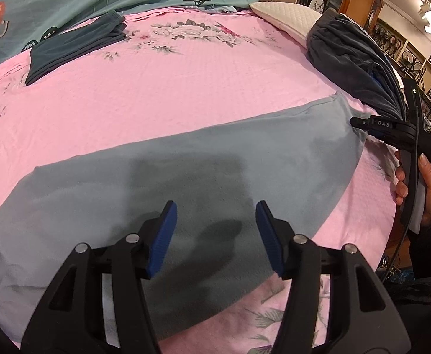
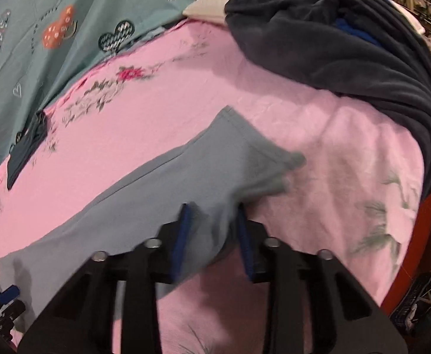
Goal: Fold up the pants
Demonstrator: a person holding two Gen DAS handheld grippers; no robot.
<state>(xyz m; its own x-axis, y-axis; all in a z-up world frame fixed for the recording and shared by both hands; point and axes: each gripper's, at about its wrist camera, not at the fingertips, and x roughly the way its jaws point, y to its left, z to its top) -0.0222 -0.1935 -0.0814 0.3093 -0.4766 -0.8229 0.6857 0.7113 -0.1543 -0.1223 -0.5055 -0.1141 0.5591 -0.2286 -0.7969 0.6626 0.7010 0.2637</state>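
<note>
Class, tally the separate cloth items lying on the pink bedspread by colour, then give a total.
Grey pants: 1
Dark teal folded garment: 1
Dark navy heap: 1
White pillow: 1
Total: 4
</note>
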